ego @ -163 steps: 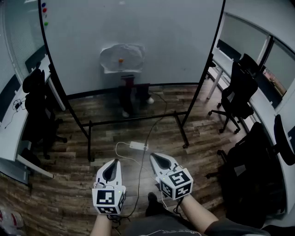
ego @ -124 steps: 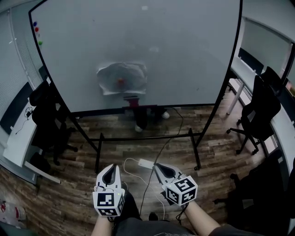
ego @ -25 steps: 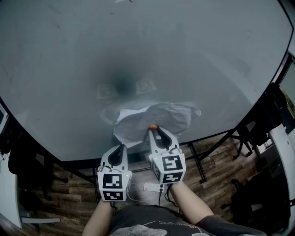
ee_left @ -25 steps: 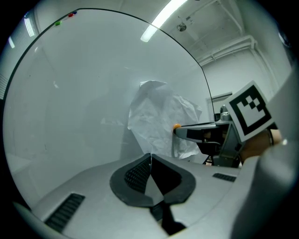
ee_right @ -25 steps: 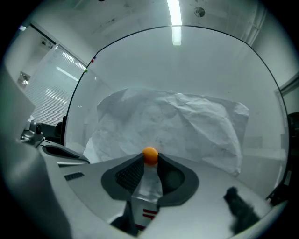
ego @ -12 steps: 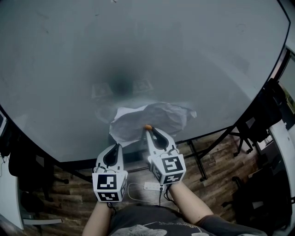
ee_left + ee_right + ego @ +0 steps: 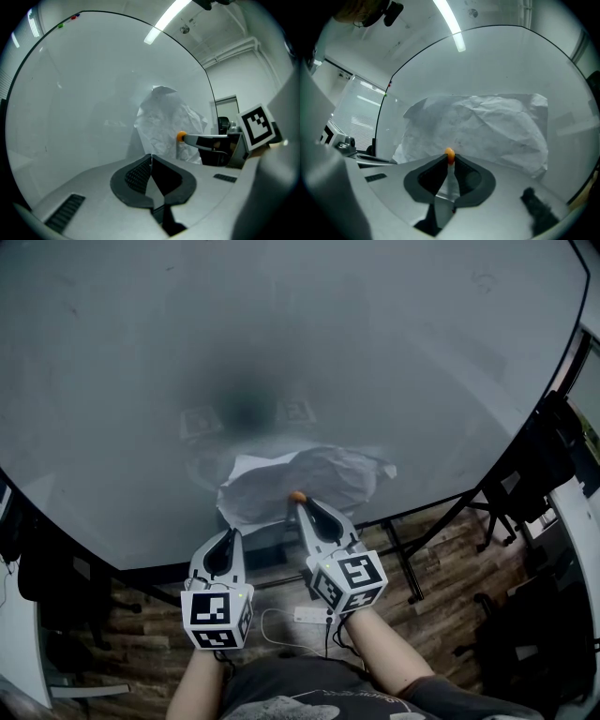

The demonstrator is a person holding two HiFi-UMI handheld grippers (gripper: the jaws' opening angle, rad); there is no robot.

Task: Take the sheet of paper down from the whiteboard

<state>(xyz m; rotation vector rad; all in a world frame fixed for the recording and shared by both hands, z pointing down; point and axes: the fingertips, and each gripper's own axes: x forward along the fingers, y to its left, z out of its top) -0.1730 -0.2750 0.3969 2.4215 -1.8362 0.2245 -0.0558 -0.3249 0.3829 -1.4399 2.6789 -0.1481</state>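
A crumpled white sheet of paper [image 7: 314, 479] hangs on the whiteboard [image 7: 281, 334], pinned by a small orange magnet [image 7: 297, 495]. My right gripper [image 7: 301, 506] reaches level up to the board. Its jaws are closing, and the orange magnet [image 7: 449, 153] sits pinched between their tips over the paper [image 7: 487, 131]. My left gripper [image 7: 226, 538] hangs shut and empty a little to the left, short of the board. In the left gripper view the left gripper [image 7: 151, 157] shows shut, with the paper [image 7: 164, 126] and the magnet [image 7: 181, 136] beyond it.
The whiteboard stands on a black wheeled frame [image 7: 401, 559] over a wood floor. A white power strip [image 7: 307, 615] with its cable lies under my hands. Black office chairs [image 7: 544, 474] stand at the right, and more dark chairs [image 7: 47, 587] at the left.
Since the earliest frames the whiteboard has come from far away to within reach. In the last second the right jaws narrowed round the orange magnet, and the left gripper stayed put.
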